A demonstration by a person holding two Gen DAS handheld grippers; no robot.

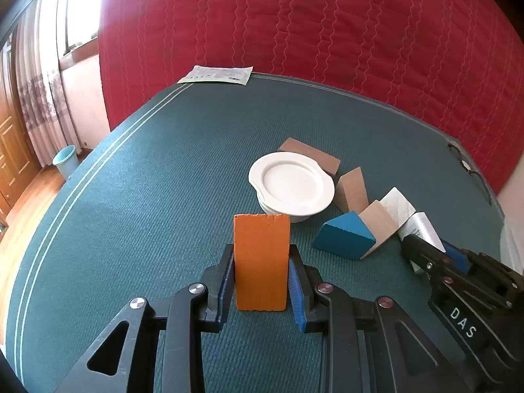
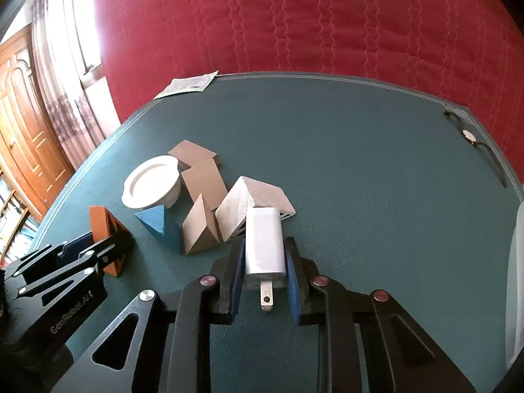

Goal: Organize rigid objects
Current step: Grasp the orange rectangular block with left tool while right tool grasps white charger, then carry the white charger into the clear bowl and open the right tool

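Observation:
My left gripper (image 1: 261, 257) is shut on an upright orange block (image 1: 262, 229) that stands on the green table cover (image 1: 163, 180). My right gripper (image 2: 265, 250) is shut on a white charger plug (image 2: 264, 239), its metal prongs pointing back toward the camera. Just beyond the plug lie a white block (image 2: 252, 203), a tan wedge (image 2: 199, 229) and a blue wedge (image 2: 160, 226). In the left wrist view the right gripper (image 1: 432, 245) sits at the right edge, beside the blue wedge (image 1: 344, 235). A stack of white plates (image 1: 291, 183) stands behind the orange block.
Two more brown blocks (image 1: 353, 190) (image 1: 311, 154) lie next to the plates. A paper sheet (image 1: 216, 73) rests at the far table edge, a wristwatch (image 2: 468, 136) at the far right. A red quilt (image 1: 327, 26) hangs behind. A blue bin (image 1: 65, 160) stands on the floor.

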